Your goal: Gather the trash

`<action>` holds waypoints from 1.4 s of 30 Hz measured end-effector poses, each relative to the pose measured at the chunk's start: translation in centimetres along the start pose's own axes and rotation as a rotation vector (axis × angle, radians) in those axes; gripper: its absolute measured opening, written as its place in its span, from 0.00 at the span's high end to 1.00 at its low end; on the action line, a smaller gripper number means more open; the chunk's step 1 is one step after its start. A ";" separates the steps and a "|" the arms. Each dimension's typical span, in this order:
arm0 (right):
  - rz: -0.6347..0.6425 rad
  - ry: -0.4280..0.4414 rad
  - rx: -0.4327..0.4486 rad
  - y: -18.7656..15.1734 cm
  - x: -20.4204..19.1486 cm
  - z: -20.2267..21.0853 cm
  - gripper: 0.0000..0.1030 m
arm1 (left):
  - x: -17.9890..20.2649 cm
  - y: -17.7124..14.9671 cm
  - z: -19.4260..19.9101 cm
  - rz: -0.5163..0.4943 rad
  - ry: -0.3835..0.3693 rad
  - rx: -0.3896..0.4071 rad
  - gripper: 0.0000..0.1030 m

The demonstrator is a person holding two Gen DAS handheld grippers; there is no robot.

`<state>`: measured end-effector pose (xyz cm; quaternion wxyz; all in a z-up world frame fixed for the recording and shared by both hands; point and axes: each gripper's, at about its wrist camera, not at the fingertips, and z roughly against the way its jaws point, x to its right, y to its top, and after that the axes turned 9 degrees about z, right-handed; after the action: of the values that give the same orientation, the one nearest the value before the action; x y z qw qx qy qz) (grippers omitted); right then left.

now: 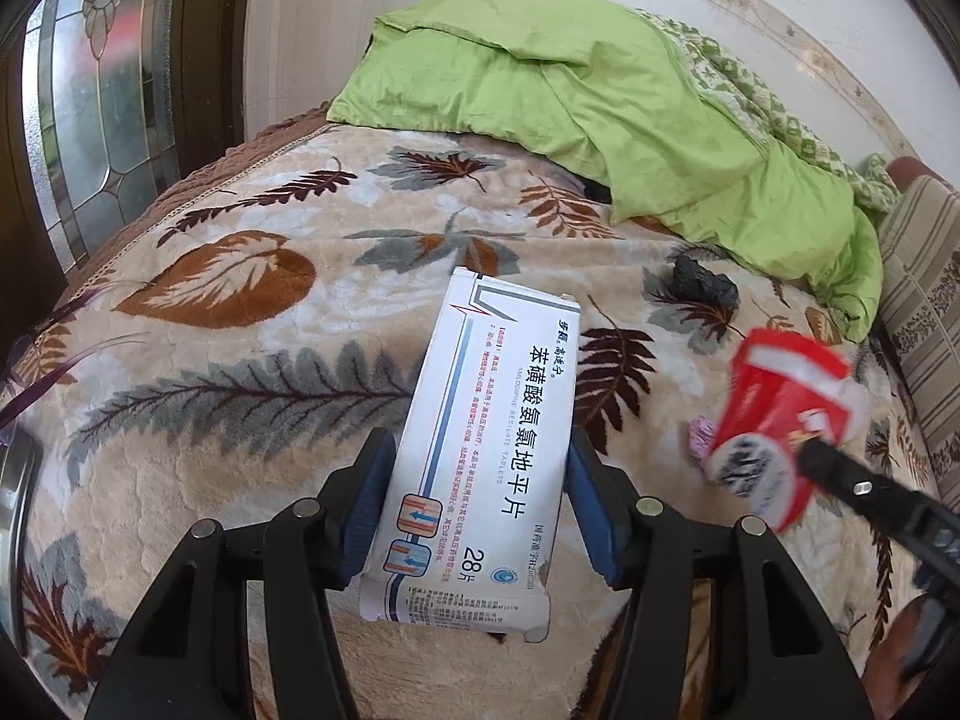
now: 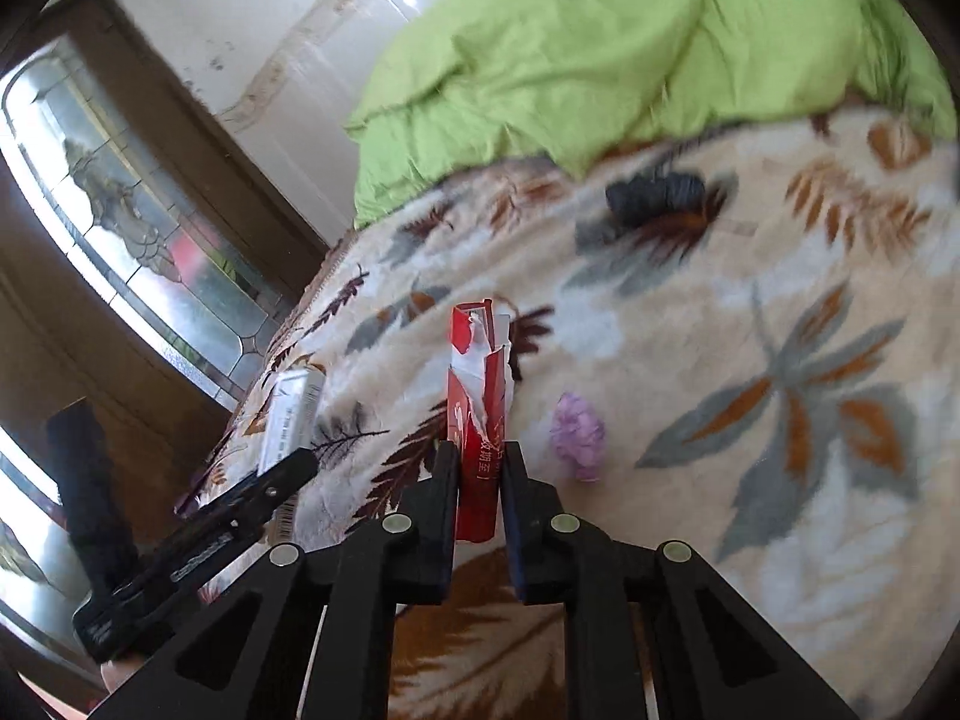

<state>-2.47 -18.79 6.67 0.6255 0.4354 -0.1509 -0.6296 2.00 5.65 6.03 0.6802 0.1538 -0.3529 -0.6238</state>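
Observation:
My left gripper (image 1: 480, 450) is shut on a white medicine box (image 1: 486, 438) with blue Chinese print, held above the leaf-patterned blanket (image 1: 240, 360). My right gripper (image 2: 480, 456) is shut on a torn red carton (image 2: 480, 396), held edge-on above the blanket; it also shows blurred in the left wrist view (image 1: 780, 420). The white box and left gripper appear at the left of the right wrist view (image 2: 291, 420). A crumpled purple wrapper (image 2: 579, 435) lies on the blanket right of the carton. A black crumpled piece (image 1: 702, 285) lies near the green quilt.
A green quilt (image 1: 600, 90) is bunched at the far side of the bed. A glass-panelled door (image 1: 90, 108) stands at the left. A striped cushion (image 1: 924, 300) is at the right edge. A metal rim (image 1: 12, 480) shows at the far left.

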 end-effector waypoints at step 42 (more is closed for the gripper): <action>0.078 -0.170 0.047 -2.3 2.5 5.2 0.86 | 9.3 -3.1 1.0 -0.253 0.050 0.134 0.46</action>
<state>-7.42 -22.51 7.12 0.6240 0.3890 -0.2350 -0.6357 -1.19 -3.52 7.39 0.5930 0.2577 -0.3544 -0.6756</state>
